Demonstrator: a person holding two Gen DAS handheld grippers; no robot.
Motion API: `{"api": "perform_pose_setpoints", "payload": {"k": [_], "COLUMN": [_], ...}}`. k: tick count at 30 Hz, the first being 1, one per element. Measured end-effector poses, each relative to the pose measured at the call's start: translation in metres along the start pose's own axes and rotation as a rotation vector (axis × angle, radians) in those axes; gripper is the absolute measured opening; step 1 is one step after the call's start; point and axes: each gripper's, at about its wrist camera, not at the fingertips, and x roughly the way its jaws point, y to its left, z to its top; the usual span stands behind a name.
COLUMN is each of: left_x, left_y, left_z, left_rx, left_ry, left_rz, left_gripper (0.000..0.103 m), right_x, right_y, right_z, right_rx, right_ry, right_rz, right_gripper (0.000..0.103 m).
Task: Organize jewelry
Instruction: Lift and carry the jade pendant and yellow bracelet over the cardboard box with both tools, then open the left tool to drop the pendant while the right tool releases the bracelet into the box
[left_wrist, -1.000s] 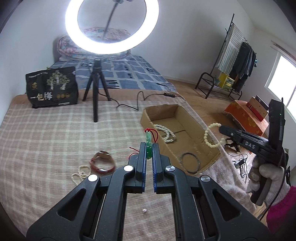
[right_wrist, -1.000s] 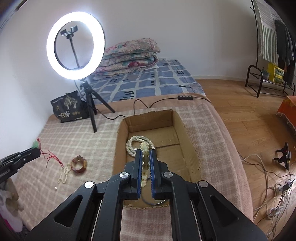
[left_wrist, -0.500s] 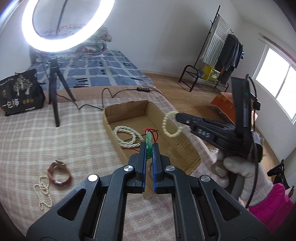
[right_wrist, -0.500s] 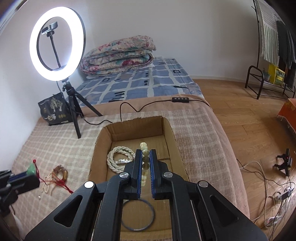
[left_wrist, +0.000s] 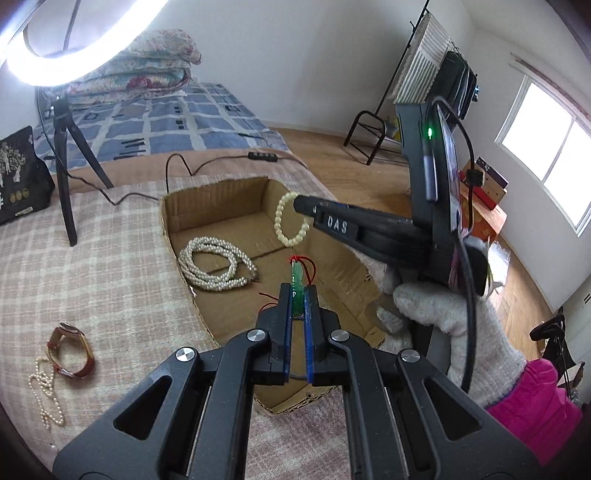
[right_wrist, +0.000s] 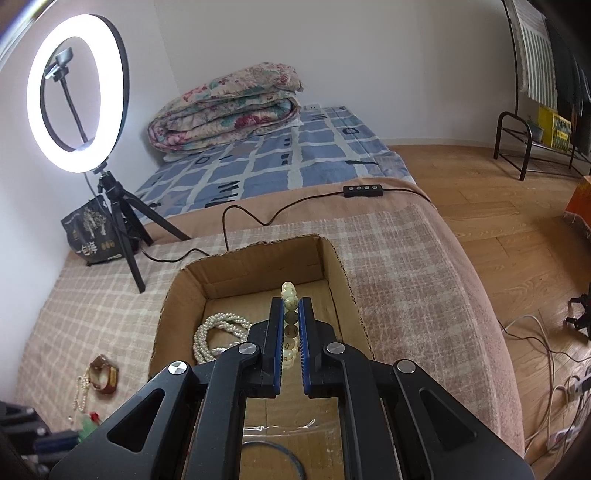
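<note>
My left gripper (left_wrist: 298, 291) is shut on a green pendant (left_wrist: 296, 278) with a red cord and holds it above the open cardboard box (left_wrist: 218, 197). My right gripper (right_wrist: 291, 304) is shut on a cream bead bracelet (right_wrist: 290, 317), which also shows in the left wrist view (left_wrist: 291, 219), over the box's far half (right_wrist: 258, 266). A coiled pearl necklace (left_wrist: 216, 264) lies inside the box, as does a dark ring (right_wrist: 275, 448). A brown watch (left_wrist: 72, 349) and a thin pearl strand (left_wrist: 44, 391) lie on the plaid blanket to the left.
A ring light on a black tripod (left_wrist: 64, 155) stands behind the box, its cable (right_wrist: 258, 218) running across the blanket. A black bag (left_wrist: 18, 181) sits at the far left. The bed's right edge (right_wrist: 469, 295) drops to a wooden floor.
Both grippers moved over the box with their items. The right gripper carried the bracelet further toward the box's back. The left gripper swung right with the pendant.
</note>
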Motion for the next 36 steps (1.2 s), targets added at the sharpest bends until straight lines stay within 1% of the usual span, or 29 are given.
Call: {"api": "perform_pose_setpoints", "payload": {"k": [7, 12, 13, 15, 16, 17, 18, 19, 21, 23, 25, 29, 36], "left_x": [0.009, 0.007, 0.006, 0.006, 0.006, 0.006, 0.004, 0.002, 0.000, -0.002, -0.003, -0.010, -0.032], "left_y": [0.004, 0.005, 0.006, 0.006, 0.007, 0.007, 0.007, 0.007, 0.007, 0.006, 0.006, 0.006, 0.007], "left_z": [-0.009, -0.010, -0.011, -0.011, -0.011, -0.011, -0.011, -0.012, -0.013, -0.014, -0.014, -0.015, -0.014], "left_rx": [-0.005, 0.002, 0.004, 0.006, 0.007, 0.006, 0.005, 0.003, 0.010, 0.012, 0.012, 0.011, 0.012], "left_ry": [0.033, 0.021, 0.020, 0.024, 0.027, 0.031, 0.029, 0.023, 0.019, 0.019, 0.019, 0.011, -0.008], "left_rz": [0.004, 0.016, 0.018, 0.024, 0.028, 0.028, 0.027, 0.032, 0.038, 0.043, 0.044, 0.046, 0.050], "left_gripper": [0.003, 0.003, 0.003, 0.004, 0.008, 0.022, 0.034, 0.037, 0.038, 0.038, 0.039, 0.045, 0.045], "right_x": [0.007, 0.007, 0.006, 0.005, 0.005, 0.004, 0.002, 0.002, 0.001, -0.001, -0.004, -0.011, -0.031], "right_y": [-0.001, 0.002, 0.002, 0.004, 0.004, 0.005, 0.006, 0.007, 0.009, 0.009, 0.010, 0.013, 0.018], "right_z": [0.000, -0.001, -0.001, -0.002, -0.001, -0.001, -0.001, 0.000, 0.001, 0.001, 0.002, 0.004, 0.006], "right_rx": [0.001, -0.012, -0.013, -0.009, -0.007, -0.005, -0.006, -0.006, -0.008, -0.008, -0.007, -0.012, -0.011], "right_ry": [0.017, 0.023, 0.023, 0.020, 0.017, 0.010, -0.002, -0.002, 0.003, -0.002, -0.008, -0.007, -0.019], "right_rz": [-0.004, -0.018, -0.021, -0.027, -0.034, -0.042, -0.047, -0.046, -0.053, -0.068, -0.079, -0.096, -0.109], "right_gripper": [0.007, 0.007, 0.008, 0.022, 0.039, 0.052, 0.054, 0.054, 0.055, 0.066, 0.070, 0.071, 0.072]}}
